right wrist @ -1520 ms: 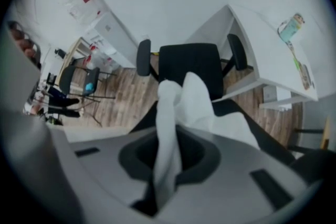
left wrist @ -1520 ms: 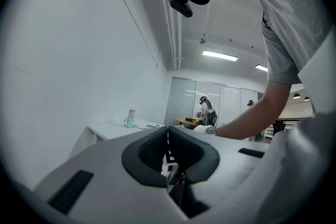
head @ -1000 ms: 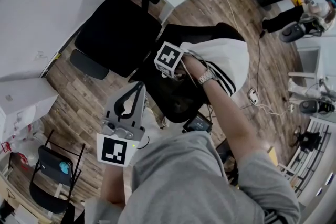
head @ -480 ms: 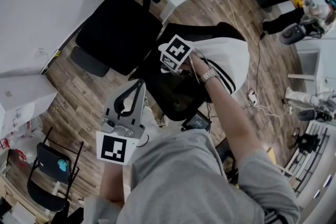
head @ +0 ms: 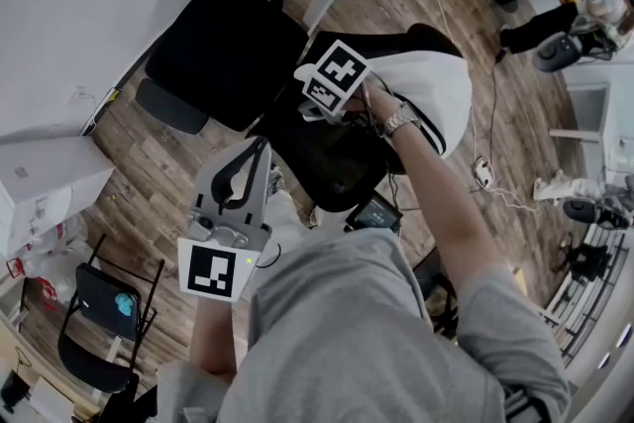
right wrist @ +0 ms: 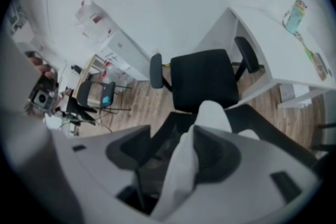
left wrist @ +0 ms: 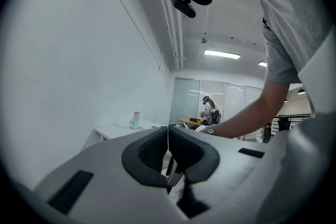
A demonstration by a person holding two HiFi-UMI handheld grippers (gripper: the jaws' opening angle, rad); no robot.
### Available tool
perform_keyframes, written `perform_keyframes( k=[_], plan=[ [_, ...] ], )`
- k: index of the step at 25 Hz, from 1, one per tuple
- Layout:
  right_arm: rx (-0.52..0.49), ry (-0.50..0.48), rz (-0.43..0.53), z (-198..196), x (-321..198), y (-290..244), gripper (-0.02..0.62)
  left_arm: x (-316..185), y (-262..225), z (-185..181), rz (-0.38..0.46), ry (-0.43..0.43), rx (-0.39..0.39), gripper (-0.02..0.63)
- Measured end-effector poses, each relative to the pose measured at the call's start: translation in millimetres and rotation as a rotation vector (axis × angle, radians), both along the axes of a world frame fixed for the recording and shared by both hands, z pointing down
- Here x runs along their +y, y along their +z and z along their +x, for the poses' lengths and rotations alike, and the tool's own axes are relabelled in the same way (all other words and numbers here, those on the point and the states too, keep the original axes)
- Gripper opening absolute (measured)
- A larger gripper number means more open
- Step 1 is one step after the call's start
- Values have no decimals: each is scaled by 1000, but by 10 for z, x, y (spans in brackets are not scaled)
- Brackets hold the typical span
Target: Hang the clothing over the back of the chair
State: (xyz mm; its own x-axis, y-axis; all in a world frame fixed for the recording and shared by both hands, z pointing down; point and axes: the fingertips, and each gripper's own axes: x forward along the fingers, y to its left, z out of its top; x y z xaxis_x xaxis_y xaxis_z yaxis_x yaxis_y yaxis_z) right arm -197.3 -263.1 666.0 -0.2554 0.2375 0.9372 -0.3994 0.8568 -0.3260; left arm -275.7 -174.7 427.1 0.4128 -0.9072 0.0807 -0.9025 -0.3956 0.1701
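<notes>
Since a second ago the right tongs (right wrist: 176, 153) are lifting and opening, a fold of white clothing (head: 433, 90) lying loose between them. The left tongs (left wrist: 168, 145) are staying closed, empty. The clothing, soft and light, is draping over the chair back (head: 332, 175); a bunched edge is looking like the best hold.

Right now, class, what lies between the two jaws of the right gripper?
A fold of the white clothing lies between the opening jaws of the right gripper, close to one jaw and clear of the other. The right gripper view shows it.

white clothing (head: 436, 94) over black chair back (head: 394, 41)
</notes>
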Motion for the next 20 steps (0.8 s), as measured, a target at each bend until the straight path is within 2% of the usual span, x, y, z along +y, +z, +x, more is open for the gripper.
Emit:
perform_keyframes(
  k=[3, 8, 14, 17, 20],
  plan=[
    [13, -33, 10, -11, 48, -74, 261, 26, -31, 48, 9, 6, 1, 37],
    [-2, -73, 84, -44, 69, -226, 261, 72, -59, 124, 19, 8, 5, 37],
    [-93, -25, 103, -85, 70, -467, 258, 128, -112, 203, 28, 10, 8, 37],
    [-124, 5, 119, -46, 65, -587, 209, 178, -148, 272, 31, 15, 4, 37],
    [-169, 37, 167, -27, 15, -732, 117, 214, -186, 313, 40, 20, -2, 37]
  ],
)
